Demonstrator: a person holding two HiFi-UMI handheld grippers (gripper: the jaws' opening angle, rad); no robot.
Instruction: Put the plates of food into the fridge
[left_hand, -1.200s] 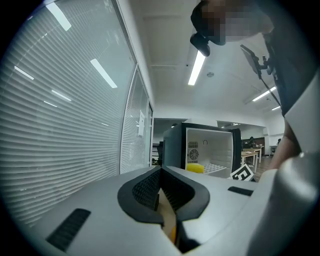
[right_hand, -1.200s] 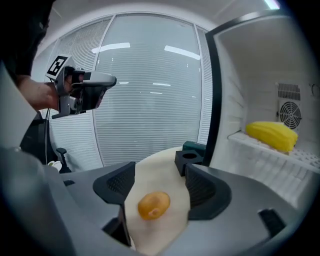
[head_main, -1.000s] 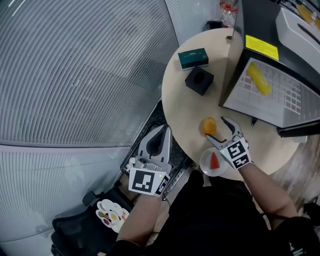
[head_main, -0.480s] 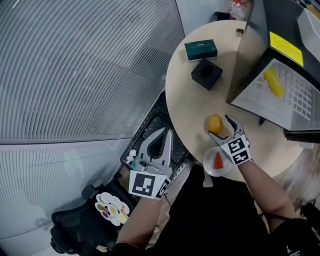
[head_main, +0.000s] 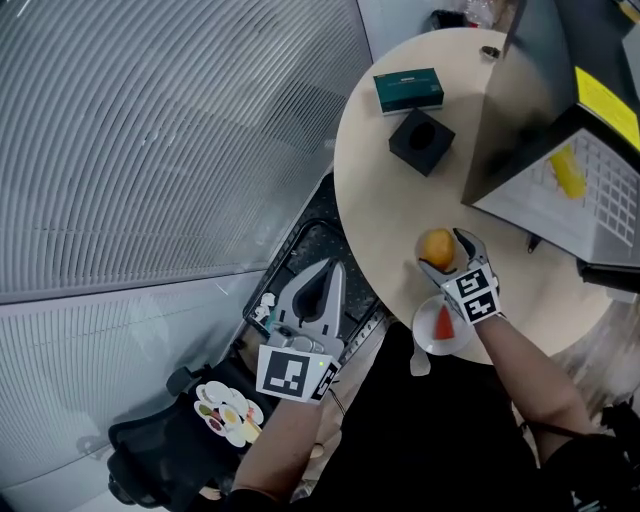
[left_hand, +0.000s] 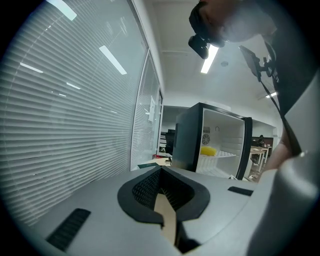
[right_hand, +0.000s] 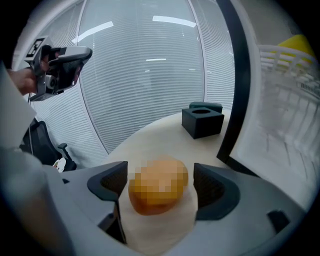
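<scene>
At the near edge of the round table (head_main: 380, 200), the right gripper (head_main: 442, 256) is set around an orange piece of food (right_hand: 159, 186). Its fingers (right_hand: 215, 192) are opening and stand wide, one on each side of the food. A gap shows on both sides, so nothing is gripped yet. I cannot tell for sure if this food lies on its own small plate or directly on the pale table top, because the surface under it has almost the same colour in both views.

Just behind this gripper, closer to the person, there is a white plate (head_main: 425, 338) with a red slice (head_main: 444, 322) on it. The fridge (head_main: 520, 120) stands on the far right part of the table with the door open, and a yellow item (head_main: 568, 172) lies already on its wire shelf.

The left gripper (head_main: 326, 275) hangs beside the table, well apart from the food. Its fingers are closed at the tips and carry nothing.

I judge that the step in hand is the reach for the orange food, before the grasp. The next move calls for a gentle closing, on the rim if there is a plate, so the soft food is not pressed. After that comes a level lift and a carry to the right, past the dark side wall, onto the shelf. The plate with the red slice waits for its turn.
</scene>
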